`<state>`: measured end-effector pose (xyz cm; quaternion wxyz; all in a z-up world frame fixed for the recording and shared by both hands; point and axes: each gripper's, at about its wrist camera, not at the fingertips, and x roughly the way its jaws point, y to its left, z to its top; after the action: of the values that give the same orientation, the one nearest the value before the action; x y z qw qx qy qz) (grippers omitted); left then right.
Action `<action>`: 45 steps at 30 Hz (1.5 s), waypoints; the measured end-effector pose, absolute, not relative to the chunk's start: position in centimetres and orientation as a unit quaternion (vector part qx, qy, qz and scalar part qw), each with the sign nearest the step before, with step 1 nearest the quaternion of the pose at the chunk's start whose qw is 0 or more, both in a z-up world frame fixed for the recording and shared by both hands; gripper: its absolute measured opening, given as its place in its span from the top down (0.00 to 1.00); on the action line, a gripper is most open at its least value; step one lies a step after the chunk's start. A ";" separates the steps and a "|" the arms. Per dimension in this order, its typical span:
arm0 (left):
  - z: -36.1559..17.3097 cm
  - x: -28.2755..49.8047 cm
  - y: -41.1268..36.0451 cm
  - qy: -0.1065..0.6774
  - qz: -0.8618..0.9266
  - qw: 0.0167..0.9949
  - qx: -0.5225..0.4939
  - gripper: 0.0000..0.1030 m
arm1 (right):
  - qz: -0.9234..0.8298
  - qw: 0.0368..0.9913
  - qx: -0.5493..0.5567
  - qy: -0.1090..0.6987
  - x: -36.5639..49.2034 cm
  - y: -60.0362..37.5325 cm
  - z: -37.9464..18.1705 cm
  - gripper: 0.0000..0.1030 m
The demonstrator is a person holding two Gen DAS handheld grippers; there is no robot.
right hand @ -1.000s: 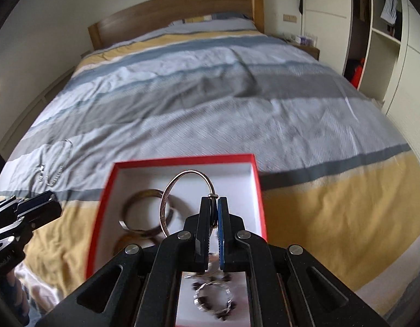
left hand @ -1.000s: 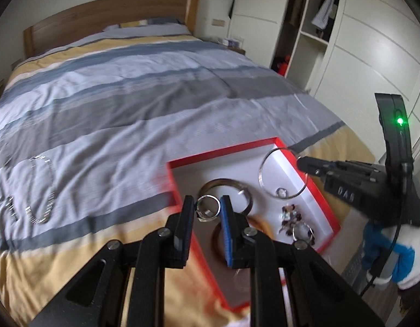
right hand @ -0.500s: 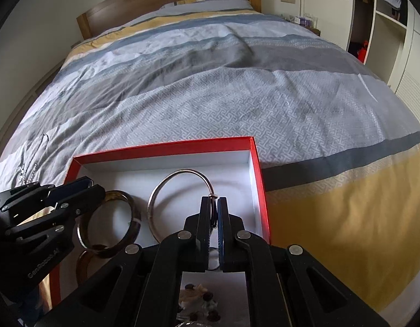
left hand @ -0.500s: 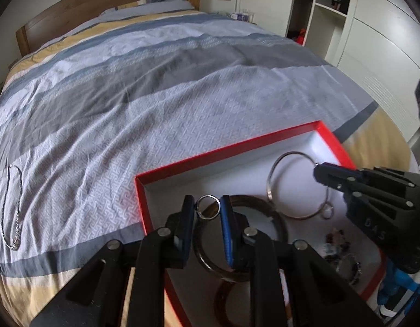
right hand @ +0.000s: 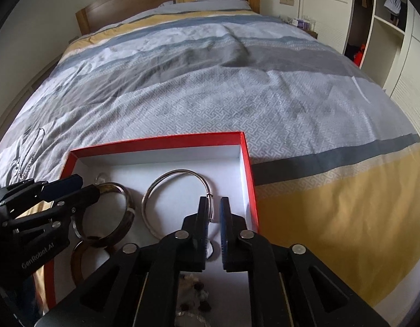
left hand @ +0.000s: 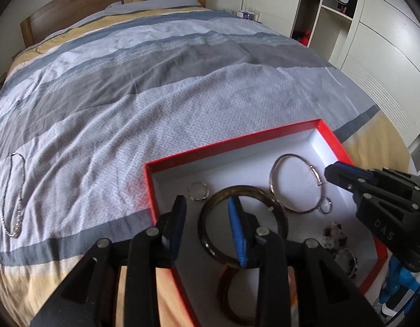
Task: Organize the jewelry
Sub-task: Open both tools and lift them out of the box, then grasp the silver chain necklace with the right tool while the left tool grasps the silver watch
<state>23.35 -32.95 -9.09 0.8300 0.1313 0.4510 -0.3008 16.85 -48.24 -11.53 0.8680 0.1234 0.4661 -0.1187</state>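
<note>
Necklace (left hand: 11,190) lies on the striped duvet (left hand: 155,95), far left. Red box (left hand: 151,188), white inside, holds small ring (left hand: 198,190), dark bangle (left hand: 218,226), silver bangle (left hand: 291,185). Left gripper (left hand: 207,218) jaws just opened, nothing between them. Right gripper (right hand: 213,215) jaws just parted slightly around the silver bangle's clasp.
</note>
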 end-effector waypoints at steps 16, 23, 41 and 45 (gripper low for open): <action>0.6 15.2 -25.0 0.414 -0.288 0.860 0.073 0.57 | -0.125 0.898 0.118 0.405 7.7 -43.4 -2.0 0.58; 2.8 11.3 -19.4 0.396 -0.244 0.882 0.082 0.53 | -0.110 0.908 0.119 0.386 4.0 -39.6 1.2 0.55; 5.0 9.0 -3.7 0.367 -0.132 0.921 0.005 0.53 | -0.039 0.930 0.067 0.359 0.7 -29.2 6.8 0.35; 3.9 11.8 -0.6 0.372 -0.106 0.922 -0.007 0.53 | -0.019 0.928 0.065 0.367 3.3 -27.9 6.7 0.31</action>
<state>11.82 -0.60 3.88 0.9220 -0.0072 0.3723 -0.1062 3.26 -27.91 6.71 0.9278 0.0646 0.3670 -0.0190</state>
